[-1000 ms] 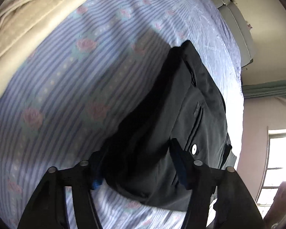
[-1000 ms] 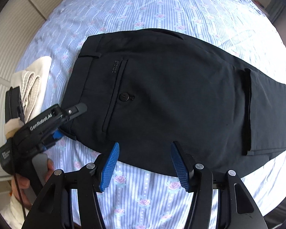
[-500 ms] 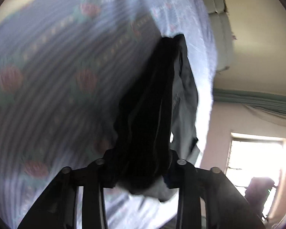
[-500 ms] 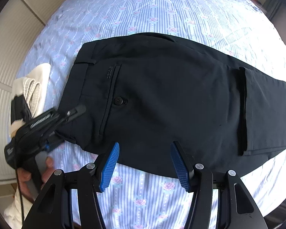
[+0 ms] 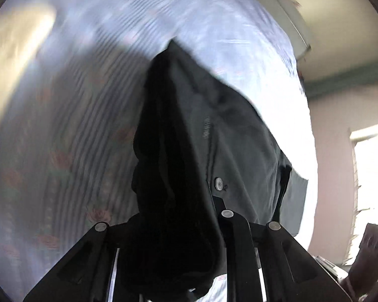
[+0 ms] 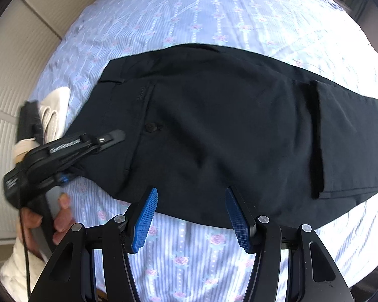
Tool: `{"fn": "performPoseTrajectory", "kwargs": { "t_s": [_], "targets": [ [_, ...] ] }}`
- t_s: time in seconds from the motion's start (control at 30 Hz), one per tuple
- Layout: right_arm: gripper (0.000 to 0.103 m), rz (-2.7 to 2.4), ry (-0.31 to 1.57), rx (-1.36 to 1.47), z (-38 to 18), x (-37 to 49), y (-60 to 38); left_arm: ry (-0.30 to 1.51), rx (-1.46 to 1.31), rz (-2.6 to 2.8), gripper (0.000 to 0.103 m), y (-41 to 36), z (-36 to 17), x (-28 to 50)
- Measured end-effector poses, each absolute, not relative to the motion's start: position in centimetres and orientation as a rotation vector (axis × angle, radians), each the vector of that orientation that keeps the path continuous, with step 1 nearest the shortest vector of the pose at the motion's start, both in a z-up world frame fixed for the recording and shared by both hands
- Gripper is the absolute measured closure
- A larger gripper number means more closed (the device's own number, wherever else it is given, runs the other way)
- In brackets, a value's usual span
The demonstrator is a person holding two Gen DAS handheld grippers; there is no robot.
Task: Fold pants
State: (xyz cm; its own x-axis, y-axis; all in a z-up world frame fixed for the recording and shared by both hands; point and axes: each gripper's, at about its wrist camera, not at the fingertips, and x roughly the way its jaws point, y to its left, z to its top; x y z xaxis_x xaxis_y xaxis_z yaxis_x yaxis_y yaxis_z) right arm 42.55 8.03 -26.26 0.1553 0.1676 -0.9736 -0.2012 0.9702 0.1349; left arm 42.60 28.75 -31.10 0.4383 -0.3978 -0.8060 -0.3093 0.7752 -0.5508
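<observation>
Pants point(image 6: 234, 125) pinched in left gripper point(image 5: 174, 216) (gripper lettering blurred, unreadable); right gripper point(image 6: 191, 216) spread wide.

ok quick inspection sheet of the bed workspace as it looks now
surface: bed sheet, blue striped with roses, wrinkled.
job's things: black pants lying flat across the sheet, hem end folded over; waistband corner bunched and raised.
clutter: folded beige cloth beside the waistband.
grippers: left gripper shut on the waistband corner; right gripper open, hanging over the pants' near edge, not touching.
cables: black cable trailing from the left gripper's handle.
surroundings: padded headboard; window, bright.
</observation>
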Motion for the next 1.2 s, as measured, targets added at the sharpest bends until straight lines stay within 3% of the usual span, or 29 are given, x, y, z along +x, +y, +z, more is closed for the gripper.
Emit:
{"fn": "performPoseTrajectory", "kwargs": {
  "t_s": [0.3, 0.53, 0.73, 1.03, 1.2],
  "targets": [
    [0.046, 0.197, 1.329, 0.178, -23.2, 40.8, -3.7, 1.006, -0.432, -0.094, 0.084, 17.6, -18.7, 45.9],
    [0.046, 0.123, 1.279, 0.300, -21.1, 39.3, -15.5, 0.983, -0.293, -0.177, 0.084, 5.4, -14.0, 49.2],
    [0.046, 0.069, 1.224, 0.346, -18.8, 38.6, -24.7, 1.070, -0.291, -0.205, 0.085, -4.8, -15.7, 52.5],
    [0.046, -0.048, 1.184, 0.449, -19.1, 37.9, -34.4, 1.323, -0.130, -0.169, 0.084, -18.7, -25.0, 57.4],
    [0.046, -0.084, 1.221, 0.462, -21.0, 37.6, -37.3, 1.322, -0.041, -0.232, 0.083, -23.9, -24.6, 58.0]
  ]
}}
